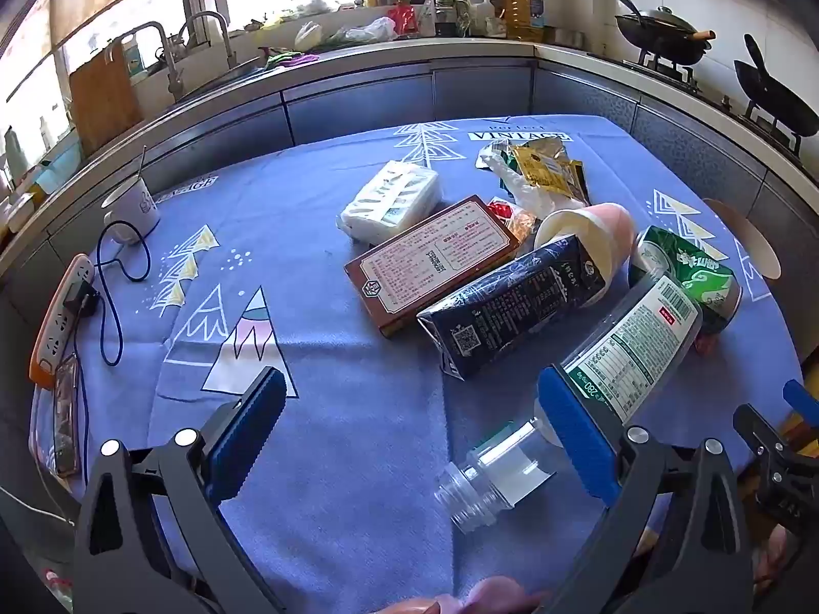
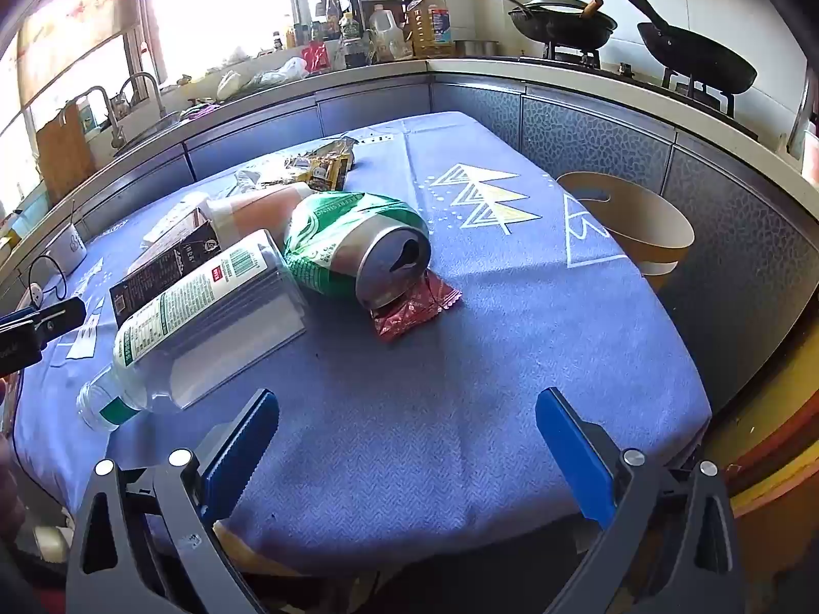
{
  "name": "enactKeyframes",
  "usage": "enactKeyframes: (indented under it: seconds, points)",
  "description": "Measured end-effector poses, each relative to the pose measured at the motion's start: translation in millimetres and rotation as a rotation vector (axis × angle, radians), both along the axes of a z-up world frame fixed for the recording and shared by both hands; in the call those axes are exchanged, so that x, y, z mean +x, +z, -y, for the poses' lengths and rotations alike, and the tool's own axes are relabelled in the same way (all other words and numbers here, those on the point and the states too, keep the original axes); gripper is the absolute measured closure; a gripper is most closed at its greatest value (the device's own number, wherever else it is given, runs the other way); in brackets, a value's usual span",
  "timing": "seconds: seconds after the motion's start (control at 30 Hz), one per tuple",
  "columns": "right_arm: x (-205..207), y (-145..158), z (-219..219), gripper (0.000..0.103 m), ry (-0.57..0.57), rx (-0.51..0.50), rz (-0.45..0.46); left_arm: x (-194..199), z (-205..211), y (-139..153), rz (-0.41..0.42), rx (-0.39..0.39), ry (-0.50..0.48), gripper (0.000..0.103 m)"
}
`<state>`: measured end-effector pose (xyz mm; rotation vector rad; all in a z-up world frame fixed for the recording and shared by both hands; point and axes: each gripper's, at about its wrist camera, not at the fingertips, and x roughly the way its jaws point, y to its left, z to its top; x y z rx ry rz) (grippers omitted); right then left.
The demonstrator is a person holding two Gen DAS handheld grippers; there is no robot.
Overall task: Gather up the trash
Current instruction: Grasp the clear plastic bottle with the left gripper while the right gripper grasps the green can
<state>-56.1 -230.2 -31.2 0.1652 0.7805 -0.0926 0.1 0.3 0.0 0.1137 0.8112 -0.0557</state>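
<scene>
From the left wrist view, the left hand-held gripper (image 1: 409, 419) stands spread wide over the blue tabletop (image 1: 332, 409), pinching nothing; its right finger (image 1: 578, 435) lies in front of the clear plastic bottle (image 1: 588, 389), which lies on its side, uncapped mouth toward the near edge; whether they touch I cannot tell; farther off lie the dark carton (image 1: 512, 307), the brown box (image 1: 435, 261), a white tissue pack (image 1: 391, 199), a pink-and-cream cup (image 1: 588, 235) on its side, yellow wrappers (image 1: 542, 163) and the crushed green can (image 1: 686, 276) at the right; only this view shows the far-left white mug (image 1: 130, 207), the power strip (image 1: 59, 317) and a phone (image 1: 66, 419) along the left edge; a tip of the other tool shows at the near right.

From the right wrist view, the right hand-held gripper (image 2: 407, 435) is likewise spread wide with bare cloth between its fingers; the bottle (image 2: 199, 317) lies to the left, well outside its span; the can (image 2: 358, 250) shows its open top, resting on a red wrapper (image 2: 414, 312), seen clearly only here; a tan bin (image 2: 634, 225) stands beyond the right edge of the tabletop.
</scene>
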Motion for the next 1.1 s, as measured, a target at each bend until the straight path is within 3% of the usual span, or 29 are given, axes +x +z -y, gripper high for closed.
enactKeyframes:
  seconds: [0.33,0.43,0.53,0.6,0.67,0.73,0.93,1.03,1.1]
  points:
    - [-0.6,1.8,8.7,0.003,-0.019,0.041,-0.009,-0.1,-6.4,-3.8,-0.034,-0.064,-0.027,0.006]
    - [-2.7,2.4,15.5,0.014,-0.036,0.075,-0.013,-0.7,-10.7,-7.7,-0.05,-0.102,-0.064,0.006]
    - [-1.7,-3.2,13.2,0.017,-0.024,0.09,-0.008,-2.1,-17.9,-6.4,-0.03,-0.137,-0.079,0.006]
    - [-2.9,-2.3,10.7,0.028,-0.003,0.099,0.003,-3.8,-16.9,-5.7,-0.022,-0.159,-0.111,0.006]
    - [-2.0,-2.9,8.9,0.05,0.014,0.109,0.005,-7.0,-10.2,-3.3,-0.013,-0.16,-0.162,0.006]
    - [0.3,-5.8,12.0,0.063,0.025,0.15,0.0,-10.0,6.8,-1.6,-0.003,-0.129,-0.249,0.006]
    - [12.9,0.6,42.2,0.062,-0.025,0.261,0.028,-9.1,81.0,-9.9,0.056,0.066,-0.502,0.006]
    - [23.2,8.5,56.6,0.056,-0.01,0.371,0.047,4.6,103.1,-26.7,0.017,0.132,-0.528,0.006]
    - [32.0,10.3,62.6,0.044,0.017,0.448,0.041,13.8,107.8,-34.6,-0.03,0.138,-0.524,0.009]
